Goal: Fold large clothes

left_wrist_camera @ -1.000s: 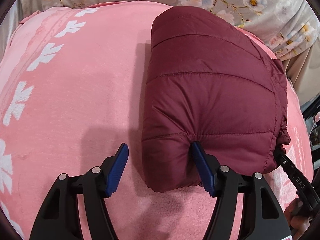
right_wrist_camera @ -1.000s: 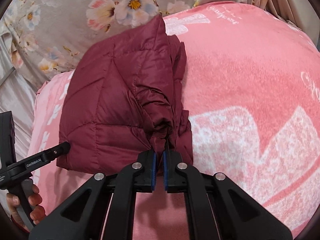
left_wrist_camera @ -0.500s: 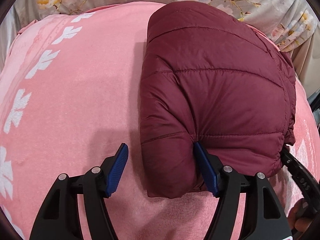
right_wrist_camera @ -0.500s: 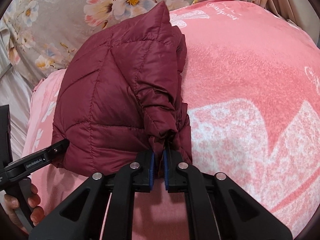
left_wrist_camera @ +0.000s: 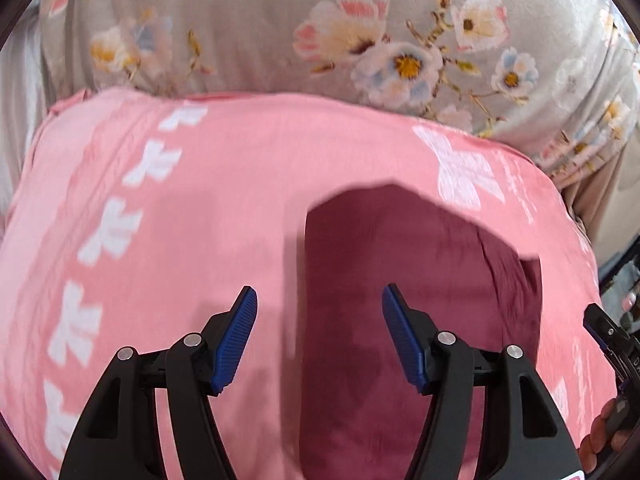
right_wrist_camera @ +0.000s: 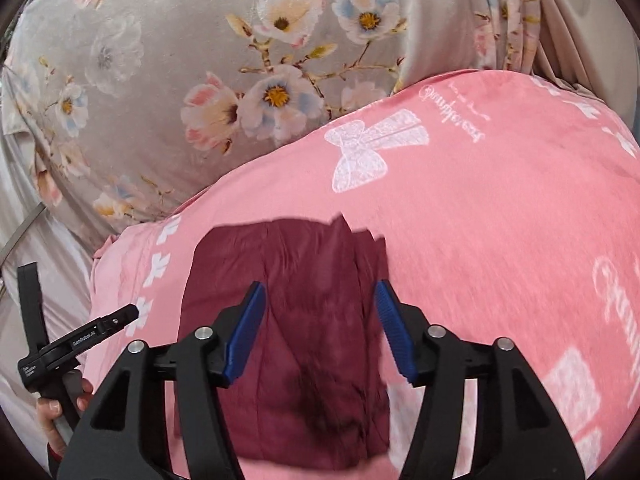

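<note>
Both grippers spread, nothing clamped. Right gripper (right_wrist_camera: 320, 332) jaws just opened, clear of the folded maroon jacket (right_wrist_camera: 304, 320), which sits lower centre of frame on the pink blanket (right_wrist_camera: 480, 220). Left gripper (left_wrist_camera: 319, 340) empty too; jacket (left_wrist_camera: 400, 280) lower right there. Frames motion-blurred.

Surface: pink blanket (right_wrist_camera: 500, 208) with white bows and script
On it: folded maroon jacket (right_wrist_camera: 312, 320), lying flat
Behind: grey floral sheet (left_wrist_camera: 280, 32), touching the blanket's far edge
</note>
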`<move>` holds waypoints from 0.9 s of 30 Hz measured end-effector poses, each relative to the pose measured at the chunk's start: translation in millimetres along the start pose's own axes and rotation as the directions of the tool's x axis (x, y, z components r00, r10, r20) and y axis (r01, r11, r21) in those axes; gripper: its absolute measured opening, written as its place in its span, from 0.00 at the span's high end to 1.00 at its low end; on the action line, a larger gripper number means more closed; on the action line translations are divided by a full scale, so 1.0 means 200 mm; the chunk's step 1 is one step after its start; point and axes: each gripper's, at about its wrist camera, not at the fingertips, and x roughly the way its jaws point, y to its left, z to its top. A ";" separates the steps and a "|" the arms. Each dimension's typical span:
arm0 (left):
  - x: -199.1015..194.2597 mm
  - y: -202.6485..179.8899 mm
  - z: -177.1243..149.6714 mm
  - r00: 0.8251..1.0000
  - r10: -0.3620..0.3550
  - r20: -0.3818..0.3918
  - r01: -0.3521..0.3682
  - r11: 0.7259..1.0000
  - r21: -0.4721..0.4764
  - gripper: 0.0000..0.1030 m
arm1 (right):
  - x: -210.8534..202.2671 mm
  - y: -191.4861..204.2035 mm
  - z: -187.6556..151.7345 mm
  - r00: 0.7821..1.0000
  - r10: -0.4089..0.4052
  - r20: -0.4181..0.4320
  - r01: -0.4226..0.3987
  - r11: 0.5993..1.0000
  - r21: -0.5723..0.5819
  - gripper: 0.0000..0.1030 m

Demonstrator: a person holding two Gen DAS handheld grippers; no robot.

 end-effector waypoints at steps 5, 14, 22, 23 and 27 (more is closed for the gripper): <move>0.17 -0.05 0.13 0.999 0.011 -0.040 -0.011 1.000 0.003 0.40 | 0.35 0.00 0.09 0.992 -0.002 -0.124 0.017 0.993 0.117 0.43; 0.52 -0.17 0.12 0.991 0.006 -0.133 -0.003 1.000 0.022 0.39 | 0.50 -0.10 0.00 0.992 -0.069 -0.101 0.081 0.990 0.114 0.96; 0.70 -0.25 0.01 0.994 0.048 -0.103 -0.042 0.997 0.062 0.26 | 0.64 -0.18 -0.11 0.983 -0.148 -0.105 0.153 0.987 0.045 0.96; 0.71 -0.25 0.01 0.994 0.050 -0.098 -0.044 0.997 0.062 0.25 | 0.65 -0.19 -0.12 0.983 -0.149 -0.105 0.154 0.987 0.038 0.96; 0.74 -0.25 -0.02 0.995 0.055 -0.078 -0.051 0.998 0.048 0.20 | 0.68 -0.18 -0.15 0.983 -0.158 -0.090 0.160 0.987 0.013 0.96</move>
